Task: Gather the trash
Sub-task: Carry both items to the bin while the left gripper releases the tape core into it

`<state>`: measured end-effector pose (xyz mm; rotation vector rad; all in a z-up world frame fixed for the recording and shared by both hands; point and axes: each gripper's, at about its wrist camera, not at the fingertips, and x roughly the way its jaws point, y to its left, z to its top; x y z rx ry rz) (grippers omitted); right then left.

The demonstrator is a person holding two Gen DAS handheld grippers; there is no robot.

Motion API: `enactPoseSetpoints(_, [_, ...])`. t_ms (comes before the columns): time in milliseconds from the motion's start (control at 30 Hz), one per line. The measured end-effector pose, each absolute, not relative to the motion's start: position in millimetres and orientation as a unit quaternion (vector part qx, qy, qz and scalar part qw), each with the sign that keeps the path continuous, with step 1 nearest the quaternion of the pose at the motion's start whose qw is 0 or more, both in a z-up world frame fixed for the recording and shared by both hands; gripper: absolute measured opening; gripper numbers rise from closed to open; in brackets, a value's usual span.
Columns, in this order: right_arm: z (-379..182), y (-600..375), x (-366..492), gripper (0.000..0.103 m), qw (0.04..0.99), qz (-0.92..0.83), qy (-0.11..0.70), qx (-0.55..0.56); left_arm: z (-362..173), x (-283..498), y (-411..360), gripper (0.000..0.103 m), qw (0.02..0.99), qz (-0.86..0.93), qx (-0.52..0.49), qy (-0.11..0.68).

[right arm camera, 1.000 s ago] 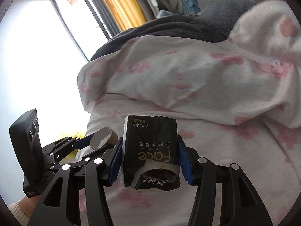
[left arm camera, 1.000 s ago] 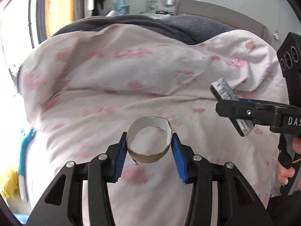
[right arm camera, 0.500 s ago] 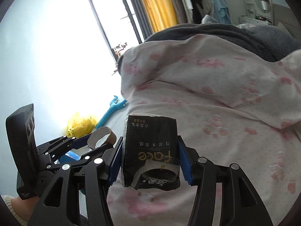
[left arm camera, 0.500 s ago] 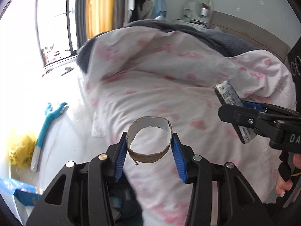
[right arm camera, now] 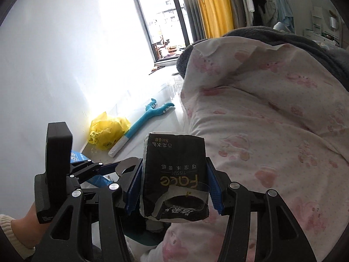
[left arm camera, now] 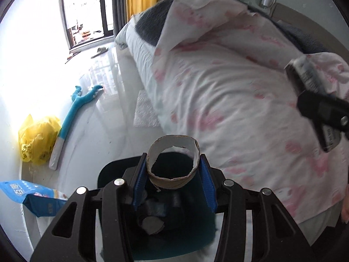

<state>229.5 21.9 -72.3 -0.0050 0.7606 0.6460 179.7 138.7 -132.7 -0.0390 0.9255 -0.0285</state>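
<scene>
At the far left of the floor, by the wall, lie a yellow plastic bag (left arm camera: 37, 140), a blue toy (left arm camera: 74, 109) and, nearer, a blue packet (left arm camera: 28, 196); none of them is touched. The left gripper (left arm camera: 173, 170) has its jaws clenched on a cardboard roll (left arm camera: 173, 163), which is held by its two sides with the open end facing up toward the camera, so its long axis runs roughly along the fingers. Directly under the roll, and a little nearer, is the dark mouth of a bin (left arm camera: 113, 168) with a teal liner, and some dark rubbish is already inside it. I judge that the roll is almost over the opening, so the coming move is mainly a short way down and then letting go. To the right, the right gripper (right arm camera: 174, 187) grasps a black tissue pack (right arm camera: 174, 174) across its narrow width, with its long side along the fingers. This pack is above the edge of the bed (right arm camera: 272, 131), to the right of the bin, so the left hand is nearer to the bin. The room between the bed edge and the wall is narrow, and the two grippers are close beside each other, so they could knock together over the bin.
</scene>
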Motion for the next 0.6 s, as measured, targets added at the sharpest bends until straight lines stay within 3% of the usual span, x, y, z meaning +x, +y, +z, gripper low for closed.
enactPoseSetpoints(600, [-110.4, 91.2, 227.4, 0.055, 0.85, 0.338, 0.402, -0.033, -220.6, 161.2, 202.0, 0.049, 0.811, -0.025, -0.069, 0.58])
